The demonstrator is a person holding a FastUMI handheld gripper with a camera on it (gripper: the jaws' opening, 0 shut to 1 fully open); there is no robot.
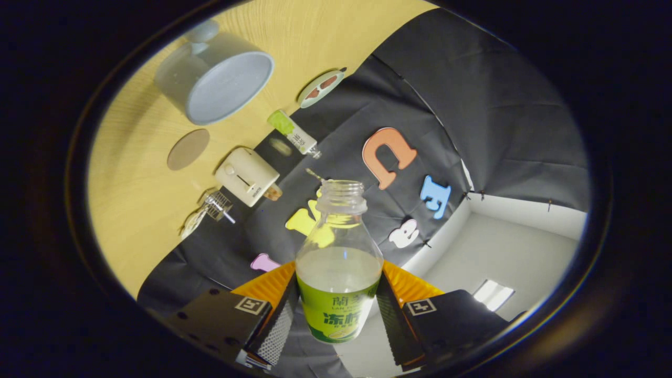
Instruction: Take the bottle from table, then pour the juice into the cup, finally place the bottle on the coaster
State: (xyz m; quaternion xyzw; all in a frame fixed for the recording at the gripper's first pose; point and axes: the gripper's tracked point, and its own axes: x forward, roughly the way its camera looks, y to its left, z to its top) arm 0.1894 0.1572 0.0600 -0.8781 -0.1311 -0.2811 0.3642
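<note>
Between claw [336,315] fingers: clamped uncapped bottle [339,262], green label.

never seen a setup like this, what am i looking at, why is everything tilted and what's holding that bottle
The camera rides on a hand-held two-finger gripper and looks forward along its fingers, so when a person tilts the gripper, the room tilts too. Both fingers press on an open bottle part full of pale juice. Beyond it lies a wooden table with a grey cup, a round brown coaster, a small cream toaster, a tube with a green end, a whisk and a small round item near the edge that I cannot identify.
</note>
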